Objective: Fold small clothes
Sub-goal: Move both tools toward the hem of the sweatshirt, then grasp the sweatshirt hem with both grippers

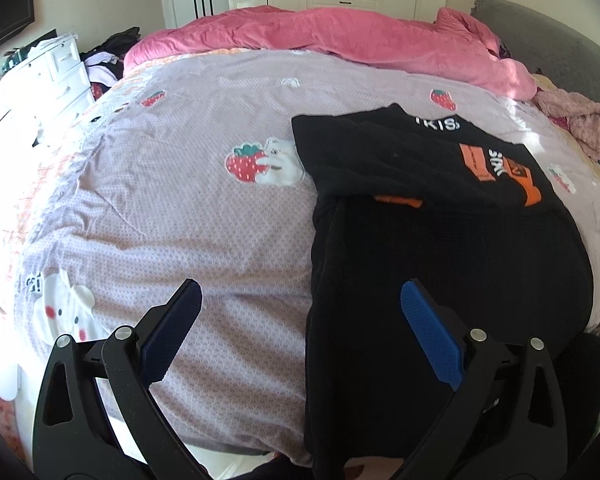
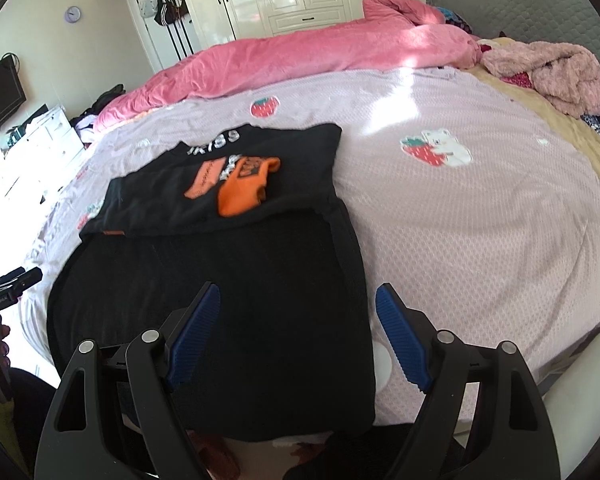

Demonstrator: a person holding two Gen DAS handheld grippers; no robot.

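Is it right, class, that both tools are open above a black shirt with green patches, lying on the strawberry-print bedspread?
Not quite: the patches are orange, not green, as the right wrist view shows. The rest holds: the left tool and right tool are open above the black shirt, which lies on the strawberry-print bedspread.

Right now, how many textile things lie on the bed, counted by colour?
Black: 1, the shirt
Pink: 2, the quilt and the fluffy garment
Lilac: 1, the cover
Total: 4
Both grippers, left and right, are open and hold nothing.
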